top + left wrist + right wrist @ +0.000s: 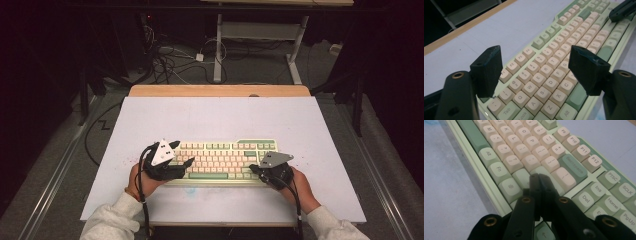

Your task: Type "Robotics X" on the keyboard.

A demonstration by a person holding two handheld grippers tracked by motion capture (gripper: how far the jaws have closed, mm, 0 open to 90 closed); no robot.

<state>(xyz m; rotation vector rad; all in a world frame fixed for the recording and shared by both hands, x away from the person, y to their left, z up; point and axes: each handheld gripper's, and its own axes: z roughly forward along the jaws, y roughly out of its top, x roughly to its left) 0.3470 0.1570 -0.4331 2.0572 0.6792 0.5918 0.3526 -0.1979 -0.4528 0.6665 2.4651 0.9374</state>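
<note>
The keyboard (225, 161), cream keys with green modifiers in a pale green case, lies flat near the front edge of the white tabletop (210, 117), its long side running across in front of the person. It looks like a stiff, fairly heavy slab that will not bend, but its keycaps are smooth, sit loosely on their stems and could pop off if pinched or levered, so any hold is better taken on the case rim at the two short ends than on the keys. The left claw (536, 72) hovers over the keyboard's left end with its jaws spread wide, straddling the letter rows and holding nothing. The right claw (539, 180) has its jaws pressed together with nothing between them, its tip resting on or just above the green keys at the right end of the main block, near Backspace (573, 168); whether it touches cannot be told. Around the keyboard the tabletop is bare, so nothing blocks either hand. Beyond the far wooden edge (220, 90) lie floor cables (170, 60) and a desk frame (260, 40), well apart.
</note>
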